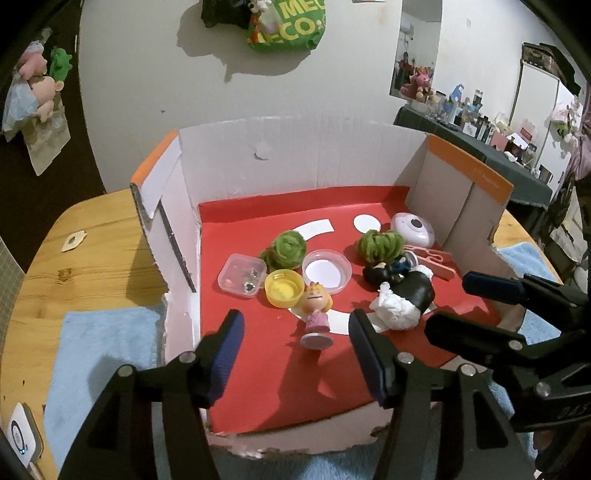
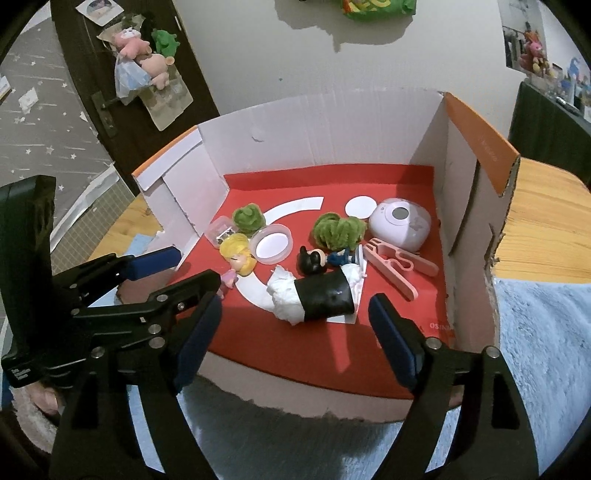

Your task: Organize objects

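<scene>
A green bag (image 1: 286, 27) hanging on the wall carries large yellow-green letters, cut off by the frame edge: "ME" above "ECO". On the red liner (image 2: 439, 326) of the cardboard box, small pale letters near the front right corner read "OSIN". The orange flap (image 1: 476, 171) bears tiny print, too small to read.

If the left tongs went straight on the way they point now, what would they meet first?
Most likely the blonde doll figurine, standing on the red floor of the box between the open left tongs and just ahead of them; depth is uncertain.
</scene>
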Demonstrator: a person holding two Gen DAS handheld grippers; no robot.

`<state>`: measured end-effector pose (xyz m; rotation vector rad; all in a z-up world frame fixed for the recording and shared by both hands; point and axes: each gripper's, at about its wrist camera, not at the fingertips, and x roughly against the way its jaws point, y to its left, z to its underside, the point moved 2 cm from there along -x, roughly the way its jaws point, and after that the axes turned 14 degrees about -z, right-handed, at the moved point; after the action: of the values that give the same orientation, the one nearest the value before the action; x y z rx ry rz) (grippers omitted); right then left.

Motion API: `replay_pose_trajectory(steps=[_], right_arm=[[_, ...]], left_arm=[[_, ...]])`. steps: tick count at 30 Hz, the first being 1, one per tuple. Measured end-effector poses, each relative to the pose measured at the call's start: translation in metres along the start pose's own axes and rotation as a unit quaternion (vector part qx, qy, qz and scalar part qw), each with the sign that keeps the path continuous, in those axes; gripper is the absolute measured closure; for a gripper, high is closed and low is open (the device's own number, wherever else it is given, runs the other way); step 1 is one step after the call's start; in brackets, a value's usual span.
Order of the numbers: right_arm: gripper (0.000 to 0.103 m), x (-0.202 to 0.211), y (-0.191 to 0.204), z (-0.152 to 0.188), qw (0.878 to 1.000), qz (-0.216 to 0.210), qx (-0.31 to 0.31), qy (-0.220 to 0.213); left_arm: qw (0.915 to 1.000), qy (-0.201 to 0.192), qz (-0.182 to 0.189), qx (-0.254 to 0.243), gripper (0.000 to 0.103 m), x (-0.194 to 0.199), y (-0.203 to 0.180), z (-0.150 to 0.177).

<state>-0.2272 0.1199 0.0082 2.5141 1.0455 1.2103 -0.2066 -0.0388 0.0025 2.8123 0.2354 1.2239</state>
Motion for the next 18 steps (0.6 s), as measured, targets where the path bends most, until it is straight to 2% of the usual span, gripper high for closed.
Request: replay_pose_trajectory(steps=[3,7,10,15,18], right_arm=[[0.020,0.002,0.001,0.001,1.000,-0.002,0.000,-0.002],[0.008,0.006,0.005,0.002,1.000,-0.002,0.003,-0.004],[0.008,0.010,0.006,0.003,1.000,-0.004,0.003,-0.008],[0.008,0.017,0.006,0.006,1.000,-0.004,-0.002,-0.016],[0.006,0.020,0.006,0.008,1.000,-0.004,-0.005,-0.018]], left_arm=[[1.0000,-0.004,-0.004,0.000,0.034,0.003,0.001,0.002],[1.0000,-0.005,-0.003,0.005,0.033,0.007,0.004,0.004],[0.9999,-0.006,-0.004,0.009,0.027,0.010,0.005,0.005],[0.9998,-0.009,-0.010,0.013,0.026,0.014,0.008,0.008],[0.9998,-0.008,-0.010,0.017,0.021,0.015,0.010,0.010]])
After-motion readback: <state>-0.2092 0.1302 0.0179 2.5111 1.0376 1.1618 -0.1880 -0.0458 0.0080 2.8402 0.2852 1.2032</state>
